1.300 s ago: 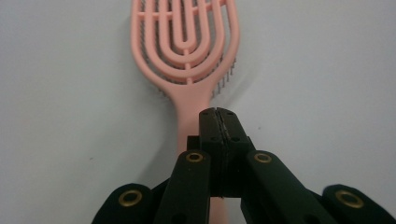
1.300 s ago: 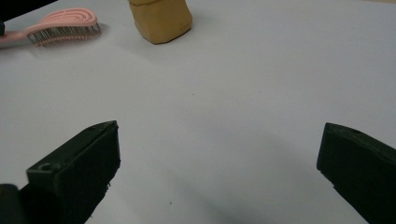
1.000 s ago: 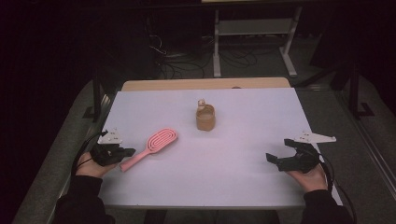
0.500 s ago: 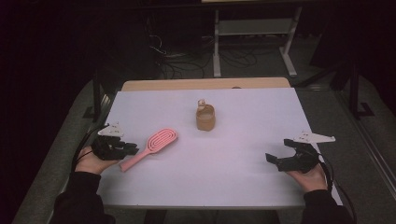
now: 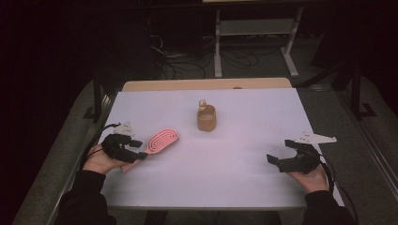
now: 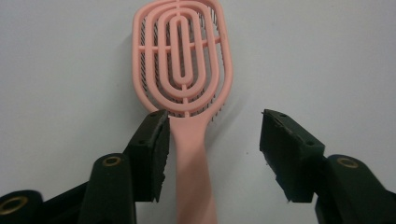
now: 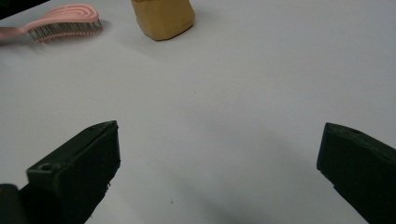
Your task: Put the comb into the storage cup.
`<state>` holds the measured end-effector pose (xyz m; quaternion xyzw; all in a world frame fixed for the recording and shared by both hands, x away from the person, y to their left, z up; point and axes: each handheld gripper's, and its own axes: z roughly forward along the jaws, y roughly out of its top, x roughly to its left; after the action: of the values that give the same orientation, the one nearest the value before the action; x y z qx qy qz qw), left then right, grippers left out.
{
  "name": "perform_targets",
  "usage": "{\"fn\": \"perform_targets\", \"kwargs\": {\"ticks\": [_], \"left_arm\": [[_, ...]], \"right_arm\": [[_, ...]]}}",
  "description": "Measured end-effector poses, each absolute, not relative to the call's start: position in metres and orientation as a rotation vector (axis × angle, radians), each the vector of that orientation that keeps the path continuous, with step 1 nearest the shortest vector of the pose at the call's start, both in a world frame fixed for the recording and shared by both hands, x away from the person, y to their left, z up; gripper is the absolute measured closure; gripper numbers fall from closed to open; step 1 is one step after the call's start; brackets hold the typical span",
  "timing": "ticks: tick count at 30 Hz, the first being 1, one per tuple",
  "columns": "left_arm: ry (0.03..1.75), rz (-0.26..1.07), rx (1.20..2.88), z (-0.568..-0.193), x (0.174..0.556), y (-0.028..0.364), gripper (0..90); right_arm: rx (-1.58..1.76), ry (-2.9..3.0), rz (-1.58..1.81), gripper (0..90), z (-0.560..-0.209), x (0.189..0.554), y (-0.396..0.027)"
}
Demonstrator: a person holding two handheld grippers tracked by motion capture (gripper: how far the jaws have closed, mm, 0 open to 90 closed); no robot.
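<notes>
Left claw [image 6: 212, 156] had just been opening, its jaws apart around the pink hairbrush [image 6: 187, 88] handle without pressing it. Left of the brown cup [image 5: 206, 118], that brush lay flat on the surface [image 5: 234, 154]. Right claw [image 7: 219, 172] stood wide apart, well right of the cup.

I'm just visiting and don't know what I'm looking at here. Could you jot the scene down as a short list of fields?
surface: white table
main item: pink hairbrush, lying flat with its bristles facing down
other item: small tan container, upright near the middle of the table, apart from the brush
left hand-held gripper: jaws have just been opening; the brush handle lies between them, close by one pad, the other pad clear of it
right hand-held gripper: jaws wide apart over bare table
</notes>
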<state>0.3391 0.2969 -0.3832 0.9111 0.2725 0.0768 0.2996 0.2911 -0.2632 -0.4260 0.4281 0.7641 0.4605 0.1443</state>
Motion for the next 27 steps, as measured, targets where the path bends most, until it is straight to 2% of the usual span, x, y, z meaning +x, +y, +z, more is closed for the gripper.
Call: {"fn": "perform_targets", "kwargs": {"ticks": [2, 7, 19, 27], "left_arm": [[0.713, 0.228, 2.439, -0.385, 0.339, 0.295, 38.0], [0.713, 0.248, 2.479, -0.391, 0.341, 0.292, 36.4], [0.752, 0.269, 2.587, -0.408, 0.348, 0.285, 37.2], [0.787, 0.220, 2.560, -0.418, 0.353, 0.292, 40.3]], "right_arm": [[1.234, 2.202, 1.327, 0.0, -0.426, 0.291, -0.263], [1.231, 2.204, 1.331, 0.0, -0.426, 0.291, -0.263], [1.231, 2.206, 1.331, 0.0, -0.426, 0.290, -0.263], [1.229, 2.206, 1.331, 0.0, -0.426, 0.290, -0.263]]}}
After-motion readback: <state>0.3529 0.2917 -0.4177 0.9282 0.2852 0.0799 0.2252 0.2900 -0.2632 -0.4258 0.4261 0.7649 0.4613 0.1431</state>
